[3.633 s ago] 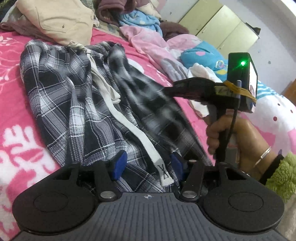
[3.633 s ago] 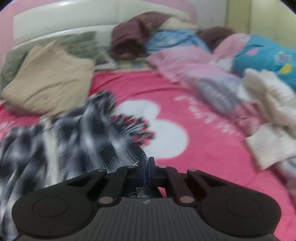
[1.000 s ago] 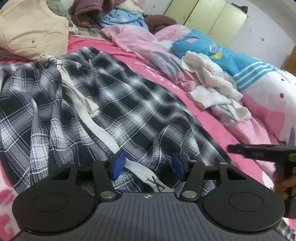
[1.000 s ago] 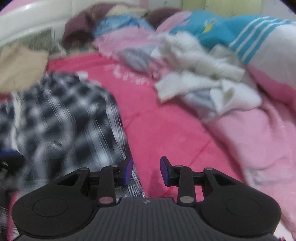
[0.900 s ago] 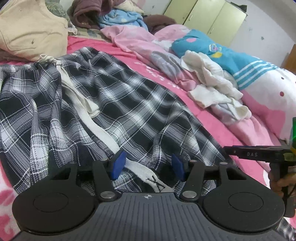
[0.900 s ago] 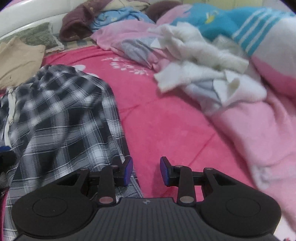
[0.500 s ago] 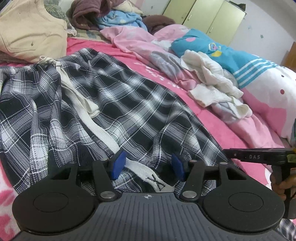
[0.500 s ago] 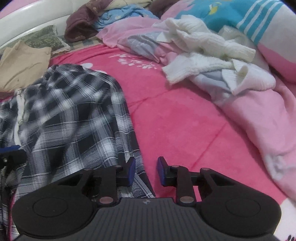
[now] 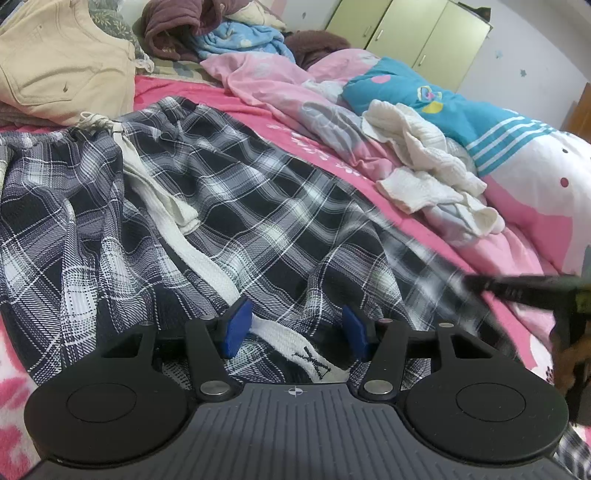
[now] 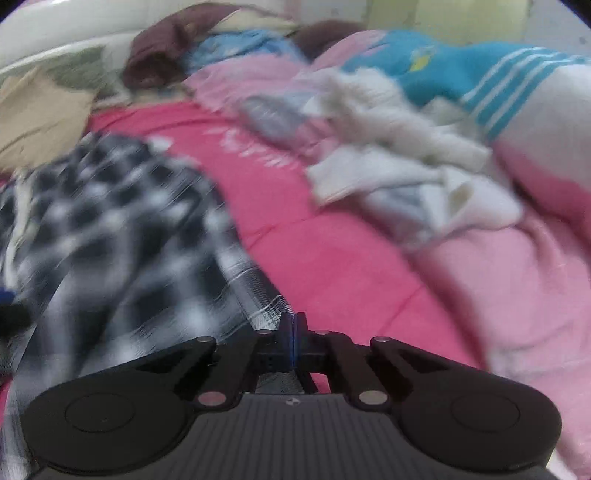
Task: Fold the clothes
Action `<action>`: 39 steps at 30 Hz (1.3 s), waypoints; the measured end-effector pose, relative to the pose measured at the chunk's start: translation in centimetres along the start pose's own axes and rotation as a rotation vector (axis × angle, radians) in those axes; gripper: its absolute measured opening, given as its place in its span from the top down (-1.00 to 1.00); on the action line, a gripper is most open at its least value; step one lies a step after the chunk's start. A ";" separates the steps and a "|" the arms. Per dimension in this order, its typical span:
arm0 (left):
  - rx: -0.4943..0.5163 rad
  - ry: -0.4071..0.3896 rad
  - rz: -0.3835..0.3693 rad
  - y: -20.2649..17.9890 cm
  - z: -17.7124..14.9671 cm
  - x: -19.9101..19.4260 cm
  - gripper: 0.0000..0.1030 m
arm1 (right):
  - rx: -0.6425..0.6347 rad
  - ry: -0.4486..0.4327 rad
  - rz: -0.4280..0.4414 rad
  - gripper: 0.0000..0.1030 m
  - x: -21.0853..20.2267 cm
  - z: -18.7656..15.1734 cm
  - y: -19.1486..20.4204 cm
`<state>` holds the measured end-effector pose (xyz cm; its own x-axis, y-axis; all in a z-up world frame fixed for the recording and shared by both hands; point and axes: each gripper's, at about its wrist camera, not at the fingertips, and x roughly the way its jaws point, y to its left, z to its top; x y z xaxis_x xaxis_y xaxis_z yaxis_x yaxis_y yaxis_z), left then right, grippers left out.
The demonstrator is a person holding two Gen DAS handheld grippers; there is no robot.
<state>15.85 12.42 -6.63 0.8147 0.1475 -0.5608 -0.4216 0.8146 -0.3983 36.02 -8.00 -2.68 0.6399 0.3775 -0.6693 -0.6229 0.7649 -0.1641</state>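
Black-and-white plaid trousers (image 9: 258, 206) lie spread on the pink bedspread (image 9: 306, 144), with a white drawstring (image 9: 192, 254) running down the middle. My left gripper (image 9: 293, 326) is open, its blue pads on either side of the drawstring's tagged end (image 9: 314, 363). My right gripper (image 10: 292, 334) is shut on the right hem of the plaid trousers (image 10: 122, 243), which are blurred in the right wrist view. The right gripper also shows at the right edge of the left wrist view (image 9: 480, 282), blurred.
A beige garment (image 9: 62, 62) lies at the far left. Pink, blue and maroon clothes (image 9: 236, 37) are heaped at the headboard. White knit garments (image 9: 424, 173) and a pink-and-teal quilt (image 9: 480, 122) lie to the right. Green wardrobe doors (image 9: 417, 29) stand behind.
My right gripper has closed on the trouser hem and is moving, blurring its view. My left gripper has stayed open over the drawstring end.
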 end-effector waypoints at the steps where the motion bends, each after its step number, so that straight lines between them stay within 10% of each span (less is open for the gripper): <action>1: 0.001 0.000 0.001 0.0 0.0 0.0 -0.05 | -0.006 -0.007 -0.018 1.00 0.0 0.1 0.0; 13: 0.016 -0.002 0.013 -0.3 -0.1 -0.1 -0.05 | -0.071 0.008 -0.208 1.00 4.7 1.0 -1.3; 21: 0.021 -0.002 0.005 -0.4 -0.1 -0.3 -0.05 | 0.061 0.025 -0.166 0.72 4.9 0.6 -3.5; 23: 0.046 -0.006 -0.027 -1.1 -0.2 -1.1 -0.06 | 0.153 -0.028 -0.163 0.39 1.9 0.7 -6.1; 28: 0.109 -0.015 -0.107 -2.7 -0.4 -3.2 -0.07 | 0.393 -0.144 -0.156 0.39 -10.0 -1.9 -12.6; 35: 0.197 -0.029 -0.219 -5.1 -0.6 -6.1 -0.09 | 0.376 -0.342 -0.246 0.39 -31.2 -7.8 -15.6; 39: 0.212 0.049 -0.344 -8.1 -1.8 -6.2 -0.17 | 0.414 -0.345 -0.270 0.38 -36.1 -11.4 -17.3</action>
<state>13.51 3.90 -1.21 0.8718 -0.1766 -0.4570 -0.0320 0.9102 -0.4129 18.57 -40.83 16.08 0.9035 0.2358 -0.3580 -0.2350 0.9709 0.0465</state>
